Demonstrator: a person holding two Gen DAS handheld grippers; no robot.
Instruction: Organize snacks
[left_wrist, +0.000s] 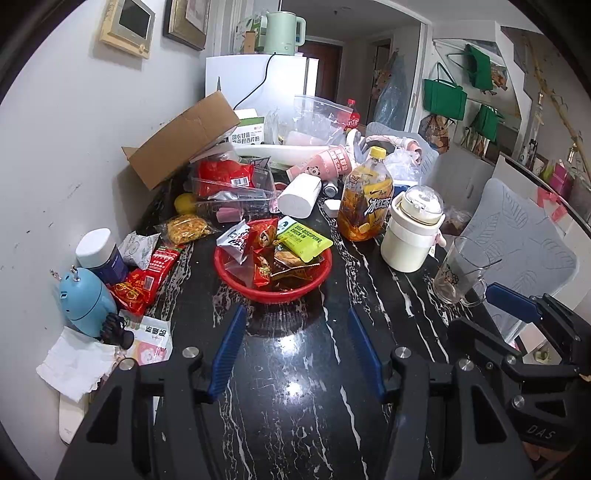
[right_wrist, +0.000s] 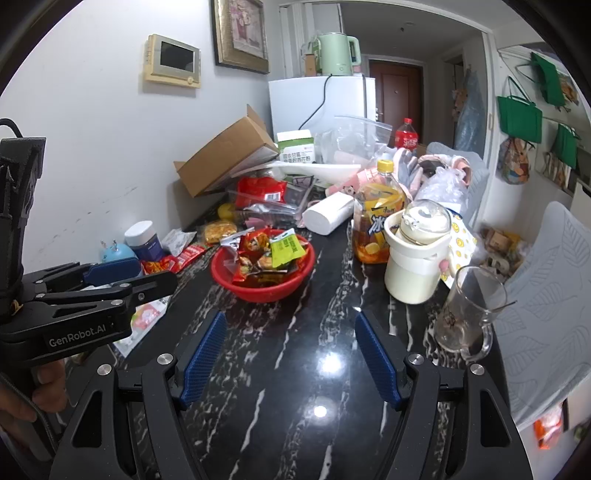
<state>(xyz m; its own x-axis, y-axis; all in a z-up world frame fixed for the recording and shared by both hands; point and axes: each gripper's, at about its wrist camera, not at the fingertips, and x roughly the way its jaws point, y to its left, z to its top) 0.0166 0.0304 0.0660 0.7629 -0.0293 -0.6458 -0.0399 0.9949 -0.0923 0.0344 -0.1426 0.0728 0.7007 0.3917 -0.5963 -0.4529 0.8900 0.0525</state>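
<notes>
Holding both grippers above the near edge of the table (left_wrist: 295, 387), we keep them aimed down toward the red basket (left_wrist: 236, 275) that sits near the table's middle. The left gripper (left_wrist: 297, 325) has its fingers moderately apart with nothing between them; only bare marble shows in the gap. The right gripper (right_wrist: 291, 332) stands somewhat wider, also empty.

The basket already carries a heap of snack packets (left_wrist: 266, 243), among them a green pouch (left_wrist: 303, 242) lying on top. We judge that it serves as the collecting point, which is why both tools face it. More snacks lie outside it toward the left edge: a red packet (left_wrist: 157, 264), a yellow noodle pack (left_wrist: 186, 227) and a white wrapper (left_wrist: 138, 249). We read these as the remaining work.

A tea bottle (left_wrist: 365, 199), a cream jug (left_wrist: 412, 236) and a glass mug (left_wrist: 461, 273) stand along the right edge, near the basket but apart from it. They crowd any approach from that side.

The far end of the table is piled with a cardboard box (left_wrist: 184, 136), clear bins and bags; what lies beneath them is hidden. Packets low in the basket are covered by those above. Print on most wrappers is too small to read.
</notes>
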